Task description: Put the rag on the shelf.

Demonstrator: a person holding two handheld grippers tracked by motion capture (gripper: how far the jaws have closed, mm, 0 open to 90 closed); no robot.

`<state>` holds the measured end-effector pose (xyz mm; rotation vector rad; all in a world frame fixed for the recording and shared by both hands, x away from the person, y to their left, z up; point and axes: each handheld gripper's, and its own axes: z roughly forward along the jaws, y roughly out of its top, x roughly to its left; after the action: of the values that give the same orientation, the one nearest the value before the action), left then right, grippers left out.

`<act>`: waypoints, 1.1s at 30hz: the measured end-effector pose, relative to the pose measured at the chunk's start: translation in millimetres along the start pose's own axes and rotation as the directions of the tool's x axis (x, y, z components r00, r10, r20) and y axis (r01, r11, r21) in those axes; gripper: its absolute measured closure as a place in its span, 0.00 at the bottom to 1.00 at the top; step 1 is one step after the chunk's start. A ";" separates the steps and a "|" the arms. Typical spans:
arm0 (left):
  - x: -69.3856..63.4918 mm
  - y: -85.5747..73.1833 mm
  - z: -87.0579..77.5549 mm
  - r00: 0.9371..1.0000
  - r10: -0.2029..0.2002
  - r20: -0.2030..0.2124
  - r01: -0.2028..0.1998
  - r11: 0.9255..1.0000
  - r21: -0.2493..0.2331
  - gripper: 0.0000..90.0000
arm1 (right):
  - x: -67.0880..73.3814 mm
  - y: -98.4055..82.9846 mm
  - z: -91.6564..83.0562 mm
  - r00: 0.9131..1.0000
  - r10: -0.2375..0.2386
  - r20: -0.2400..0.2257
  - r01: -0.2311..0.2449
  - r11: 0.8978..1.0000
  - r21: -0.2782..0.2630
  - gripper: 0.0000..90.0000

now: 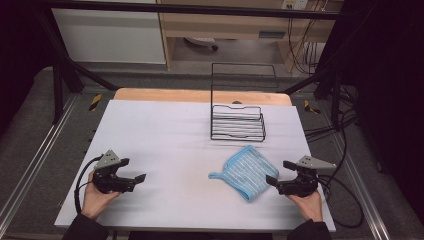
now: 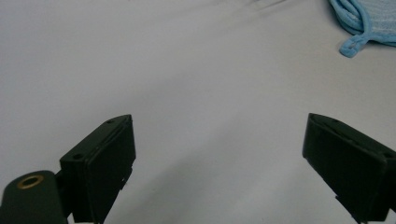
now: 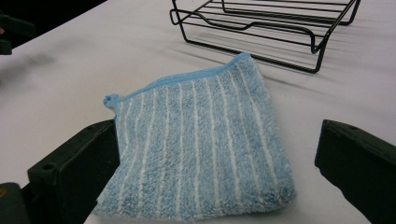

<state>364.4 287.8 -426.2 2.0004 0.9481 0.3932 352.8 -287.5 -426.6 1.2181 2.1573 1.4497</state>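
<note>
A folded light-blue towel with white stripes (image 1: 248, 171) (image 3: 201, 144) lies flat on the white table, right of centre, its small hanging loop (image 2: 353, 45) pointing left. My right gripper (image 1: 280, 172) (image 3: 215, 186) sits just right of the towel, jaws open, the towel's near edge lying between them without being pressed. My left gripper (image 1: 134, 169) (image 2: 219, 158) rests over bare table at the near left, open and holding nothing. A black wire rack (image 1: 238, 122) (image 3: 266, 28) stands behind the towel.
The white table top (image 1: 165, 135) has a wooden strip along its far edge. Cables (image 1: 340, 130) trail off the right side. A dark metal frame surrounds the table, with grey floor beyond.
</note>
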 end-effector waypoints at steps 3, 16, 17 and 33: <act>-0.1 -0.1 0.1 1.000 0.002 -0.001 -0.002 1.000 0.004 0.11 | 0.4 -0.1 0.8 1.000 -0.001 0.003 0.001 1.000 0.012 0.01; -0.4 -1.2 0.9 1.000 -0.001 0.003 0.001 1.000 0.005 0.11 | 16.4 4.3 12.7 0.999 -0.041 0.025 0.039 0.998 0.053 0.00; -0.4 -1.2 1.0 1.000 -0.001 0.001 0.001 1.000 0.006 0.11 | 17.9 4.8 13.7 0.999 -0.043 0.025 0.041 0.997 0.059 0.00; 0.9 -1.9 0.9 1.000 -0.005 -0.017 0.005 1.000 0.008 0.12 | 57.7 20.4 46.6 0.993 -0.116 0.009 0.115 0.987 0.110 0.07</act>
<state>364.6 288.6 -428.3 2.0046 0.9668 0.4043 356.6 -211.1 -418.0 1.1144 2.2827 1.2874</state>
